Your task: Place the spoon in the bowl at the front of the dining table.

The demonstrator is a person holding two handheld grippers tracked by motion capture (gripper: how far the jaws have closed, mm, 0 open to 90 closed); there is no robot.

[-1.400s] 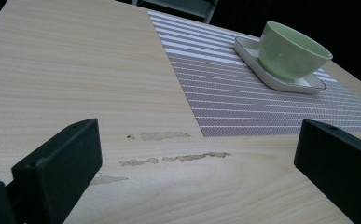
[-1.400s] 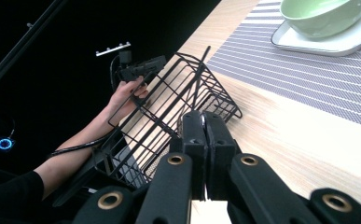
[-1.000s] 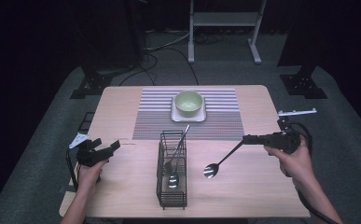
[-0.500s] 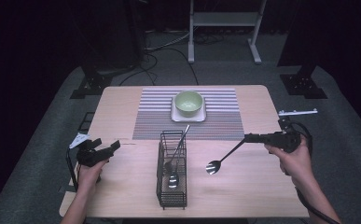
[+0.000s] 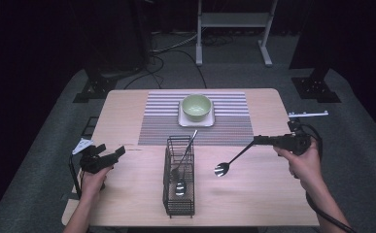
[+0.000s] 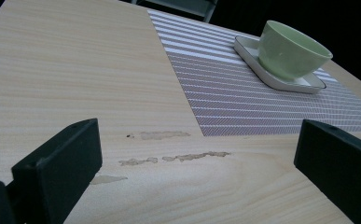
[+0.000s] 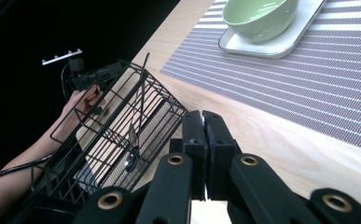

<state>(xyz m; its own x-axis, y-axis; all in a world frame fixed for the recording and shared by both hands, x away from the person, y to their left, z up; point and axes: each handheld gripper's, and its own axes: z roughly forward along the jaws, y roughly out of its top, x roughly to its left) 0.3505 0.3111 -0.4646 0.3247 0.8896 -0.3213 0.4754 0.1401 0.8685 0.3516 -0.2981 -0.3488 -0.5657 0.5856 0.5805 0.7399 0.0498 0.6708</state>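
Pale wooden tabletop [image 5: 127, 116]: your right gripper [image 5: 262, 141], jaws clamped on a black-handled spoon [image 5: 230, 159], should carry it into the black wire caddy [image 5: 179, 194]; your left gripper [image 5: 116, 154] gapes empty.

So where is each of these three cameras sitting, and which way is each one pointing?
High view: fixed above the person's side, looking forward and down on the table; both forearms, the left gripper and right gripper holding a spoon.
Left gripper view: rides the left gripper, looking across the table between its wide-apart jaws towards the green bowl.
Right gripper view: rides the right gripper, looking over its closed jaws at the wire basket and the person's other hand.
All three share the bowl, its white plate and the striped mat.
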